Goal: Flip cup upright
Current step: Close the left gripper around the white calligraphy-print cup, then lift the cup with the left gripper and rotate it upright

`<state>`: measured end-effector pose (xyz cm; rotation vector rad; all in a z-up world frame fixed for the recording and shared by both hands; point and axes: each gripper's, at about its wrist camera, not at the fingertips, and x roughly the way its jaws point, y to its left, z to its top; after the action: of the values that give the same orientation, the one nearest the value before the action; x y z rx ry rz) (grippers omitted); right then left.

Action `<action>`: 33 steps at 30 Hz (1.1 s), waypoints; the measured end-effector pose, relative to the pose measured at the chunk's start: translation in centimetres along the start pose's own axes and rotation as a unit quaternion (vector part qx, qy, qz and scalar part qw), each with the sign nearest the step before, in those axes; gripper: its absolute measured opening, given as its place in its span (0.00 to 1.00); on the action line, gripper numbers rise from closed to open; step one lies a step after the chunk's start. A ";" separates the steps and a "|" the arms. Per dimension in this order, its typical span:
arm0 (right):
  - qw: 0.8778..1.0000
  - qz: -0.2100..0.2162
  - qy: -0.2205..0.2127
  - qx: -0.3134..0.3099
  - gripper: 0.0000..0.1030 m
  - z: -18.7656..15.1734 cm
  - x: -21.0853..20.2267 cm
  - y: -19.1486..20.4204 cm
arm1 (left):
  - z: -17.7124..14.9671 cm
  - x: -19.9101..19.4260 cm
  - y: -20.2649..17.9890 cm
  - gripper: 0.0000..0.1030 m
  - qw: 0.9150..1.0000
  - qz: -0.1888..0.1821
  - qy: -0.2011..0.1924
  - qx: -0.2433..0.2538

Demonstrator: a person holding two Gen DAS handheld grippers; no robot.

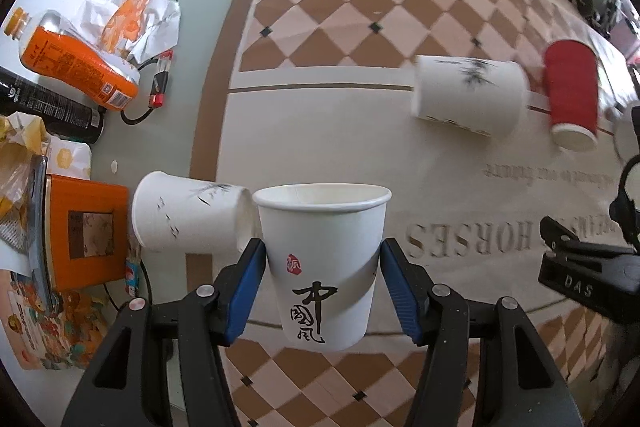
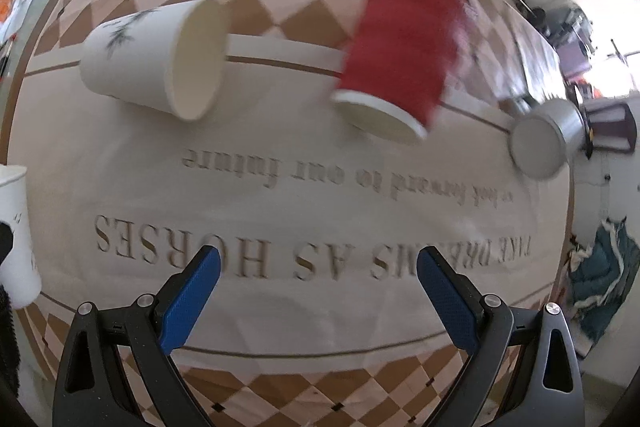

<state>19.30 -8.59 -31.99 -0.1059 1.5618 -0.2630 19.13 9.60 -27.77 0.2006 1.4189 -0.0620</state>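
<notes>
Clamped on a white paper cup held mouth-up just above the tabletop, the left claw seems ready to set it down and let go, while the right claw hangs spread and empty, facing the red cup lying on its side.

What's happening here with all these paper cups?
A person is setting tipped cups upright with two hand-held grippers. The left gripper holds a white cup with calligraphy upright between its jaws. The right gripper is open and empty. A red cup and a white cup lie on their sides on the tablecloth.
</notes>
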 end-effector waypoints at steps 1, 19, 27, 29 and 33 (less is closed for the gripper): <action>1.000 0.002 0.001 0.009 0.97 -0.5 0.1 -1.0 | -0.4 -0.4 -0.6 0.55 1.000 -0.001 -0.001 0.001; 0.994 0.000 0.036 0.100 0.97 -9.7 3.6 -18.7 | -7.2 -2.0 -15.6 0.55 0.994 -0.095 0.057 -0.013; 0.992 -0.004 0.048 0.120 0.97 -11.1 6.2 -23.3 | -7.9 0.9 -20.8 0.55 0.987 -0.127 0.093 -0.034; 0.991 -0.005 0.050 0.123 0.97 -11.6 6.9 -24.0 | -7.8 1.4 -21.6 0.55 0.988 -0.120 0.092 -0.028; 0.990 -0.001 0.056 0.129 0.97 -11.5 8.4 -25.2 | -7.2 1.3 -23.0 0.57 0.992 -0.104 0.074 -0.012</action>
<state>5.29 -33.78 -34.43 0.1110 1.6251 -0.4779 8.61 -11.57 -32.36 0.0370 1.5839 -0.2040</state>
